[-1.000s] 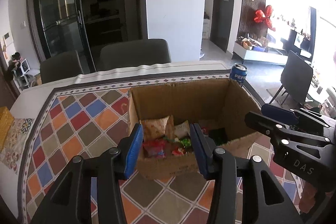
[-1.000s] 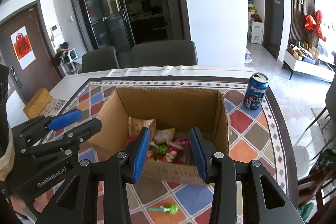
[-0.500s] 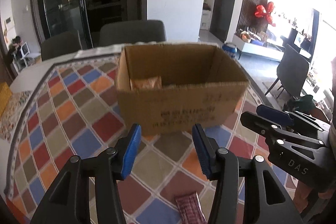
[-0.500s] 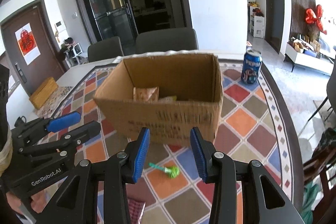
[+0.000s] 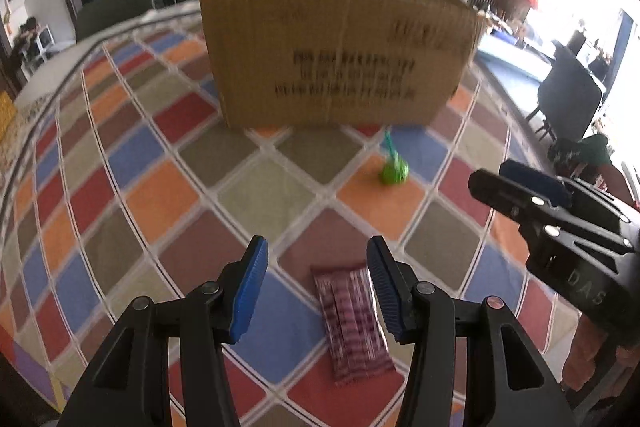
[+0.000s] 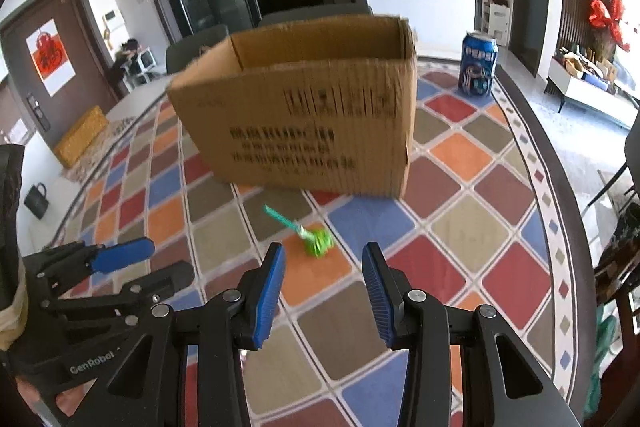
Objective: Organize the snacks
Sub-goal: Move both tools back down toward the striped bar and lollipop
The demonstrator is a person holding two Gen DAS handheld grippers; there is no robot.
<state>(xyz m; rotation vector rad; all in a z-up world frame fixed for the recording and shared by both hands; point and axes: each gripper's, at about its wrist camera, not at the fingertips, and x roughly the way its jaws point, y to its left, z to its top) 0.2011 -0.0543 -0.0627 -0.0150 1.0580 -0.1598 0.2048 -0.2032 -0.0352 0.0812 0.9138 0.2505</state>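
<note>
Before the box (image 5: 340,55), both empty grippers gape over open cloth: left gripper (image 5: 316,279), right gripper (image 6: 322,281).

On the tabletop (image 6: 460,227) a cardboard box (image 6: 312,115) stands upright; a soda can (image 6: 479,63) stands behind it to its right (well apart). A lollipop (image 6: 314,239) lies in front of the box, and a snack packet (image 5: 354,319) lies nearer still, left of the lollipop.

The table (image 6: 460,155) bears box (image 6: 304,123), lollipop (image 6: 316,241), packet (image 5: 352,319), can (image 6: 478,63).
</note>
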